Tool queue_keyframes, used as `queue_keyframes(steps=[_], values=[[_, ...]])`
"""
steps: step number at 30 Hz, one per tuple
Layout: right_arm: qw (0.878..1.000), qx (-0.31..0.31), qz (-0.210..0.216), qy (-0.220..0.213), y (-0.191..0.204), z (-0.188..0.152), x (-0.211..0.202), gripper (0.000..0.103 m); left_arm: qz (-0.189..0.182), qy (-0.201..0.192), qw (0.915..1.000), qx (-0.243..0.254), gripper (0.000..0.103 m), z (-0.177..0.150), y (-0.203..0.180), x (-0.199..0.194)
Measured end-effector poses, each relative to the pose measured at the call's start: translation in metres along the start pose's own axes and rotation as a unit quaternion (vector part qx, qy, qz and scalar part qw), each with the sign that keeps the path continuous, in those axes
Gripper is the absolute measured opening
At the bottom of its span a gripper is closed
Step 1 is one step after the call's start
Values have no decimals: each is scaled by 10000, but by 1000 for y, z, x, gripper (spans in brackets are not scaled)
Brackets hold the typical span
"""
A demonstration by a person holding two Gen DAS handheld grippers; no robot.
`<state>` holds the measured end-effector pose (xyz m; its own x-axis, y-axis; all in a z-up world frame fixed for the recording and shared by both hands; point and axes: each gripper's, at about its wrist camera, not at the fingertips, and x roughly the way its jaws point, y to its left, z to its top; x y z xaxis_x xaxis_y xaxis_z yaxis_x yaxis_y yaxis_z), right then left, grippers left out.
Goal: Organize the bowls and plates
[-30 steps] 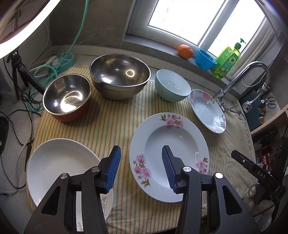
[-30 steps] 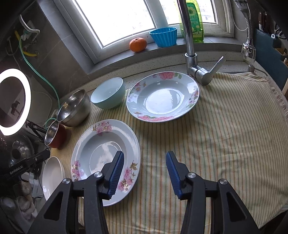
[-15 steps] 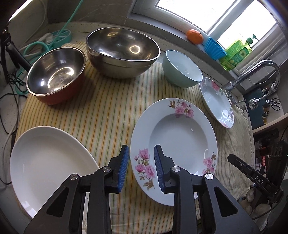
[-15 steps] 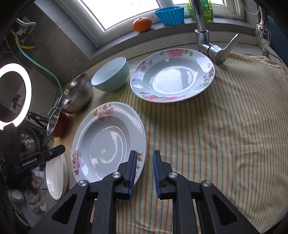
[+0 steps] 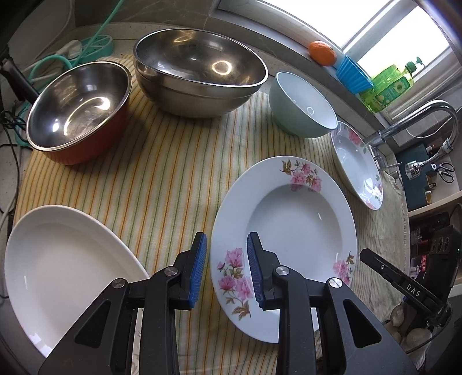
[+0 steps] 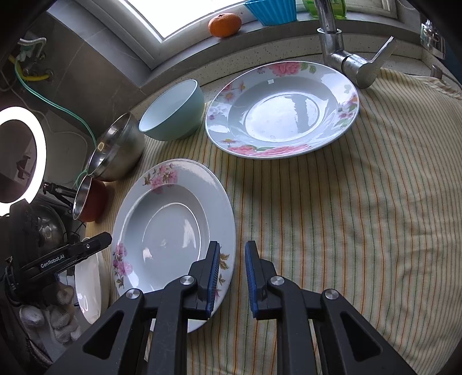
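Note:
A pink-flowered deep plate [image 5: 288, 230] [image 6: 167, 230] lies flat on the striped cloth [image 5: 161, 173]. My left gripper [image 5: 226, 242] straddles its left rim with narrowed jaws. One pad is over the cloth and the other over the plate, and neither visibly presses. My right gripper [image 6: 232, 245] straddles the opposite rim through a small gap, apart from the edge. A second flowered plate [image 6: 283, 109], a plain white plate [image 5: 63, 259], a pale green bowl [image 5: 303, 106], a large steel bowl [image 5: 199, 72] and a red-sided steel bowl [image 5: 78, 106] stand around.
A faucet [image 6: 346, 57] rises at the far edge beside the second flowered plate. An orange [image 6: 225, 24], a blue cup [image 6: 271, 11] and a soap bottle [image 5: 389, 86] sit on the windowsill. Cables [image 5: 57, 57] lie behind the steel bowls. A ring light [image 6: 23, 155] stands at the left.
Both grippers have come down towards the flowered plate and their jaws have narrowed from wide apart to small gaps around its two rims. The dishes have not moved.

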<state>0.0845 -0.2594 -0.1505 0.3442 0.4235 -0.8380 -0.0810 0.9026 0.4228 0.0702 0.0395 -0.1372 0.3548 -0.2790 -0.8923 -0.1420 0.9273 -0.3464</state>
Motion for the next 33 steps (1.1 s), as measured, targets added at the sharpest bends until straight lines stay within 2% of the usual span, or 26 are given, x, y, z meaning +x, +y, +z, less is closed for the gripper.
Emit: queue_keyframes(steps=[3,5,13,33], values=[[9999,60,62,72,-2,0,5,11,16,30,10000,-10,25,2,0,3],[9999,64,73,89,-2,0,6,10,33,62,10000,-2,20,1,-1,6],[9995,165,203,173,-4,3,11,9,21,160,9998,-73,17,3,2,12],[9952,501,689,487,-19,12,21,10,-167,248,9994,-176,17,6,7,16]])
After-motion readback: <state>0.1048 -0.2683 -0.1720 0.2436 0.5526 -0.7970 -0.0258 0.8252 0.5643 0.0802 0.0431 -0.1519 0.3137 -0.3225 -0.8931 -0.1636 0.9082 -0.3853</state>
